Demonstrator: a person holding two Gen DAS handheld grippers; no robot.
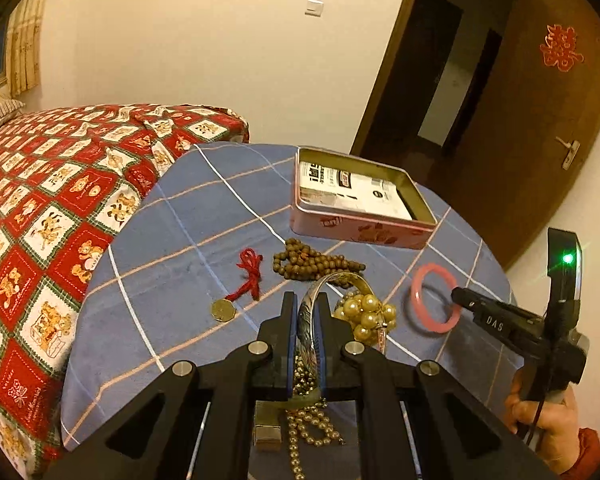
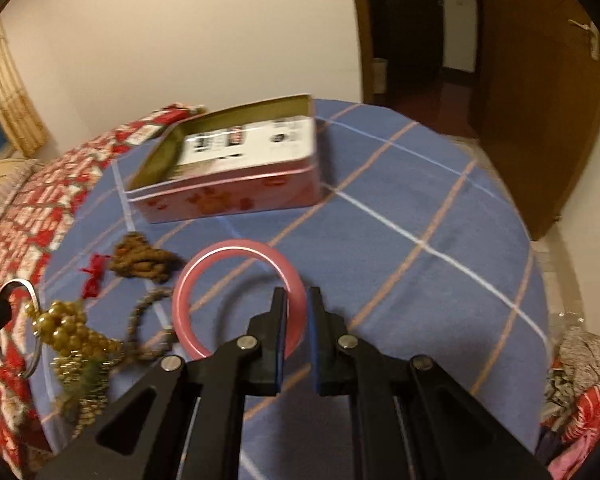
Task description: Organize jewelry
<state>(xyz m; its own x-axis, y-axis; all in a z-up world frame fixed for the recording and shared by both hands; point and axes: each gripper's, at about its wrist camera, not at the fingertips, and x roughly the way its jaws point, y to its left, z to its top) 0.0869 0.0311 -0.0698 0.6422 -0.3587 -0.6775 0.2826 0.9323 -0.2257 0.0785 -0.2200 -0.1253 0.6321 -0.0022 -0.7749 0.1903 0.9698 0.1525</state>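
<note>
Lifting was in hand: the silver bangle (image 1: 314, 300) was clamped in the left gripper (image 1: 307, 304), the pink bangle (image 2: 204, 280) in the right gripper (image 2: 298, 300), above the table (image 2: 420, 208). Carrying to the open tin (image 1: 380, 224) seemed called for next.

One pink tin (image 1: 360, 216), two bangles (one pink (image 1: 436, 298), one silver (image 1: 320, 292)), one wooden bead strand (image 1: 312, 264), one red-corded pendant (image 1: 236, 292), one pearl cluster (image 1: 370, 314)
</note>
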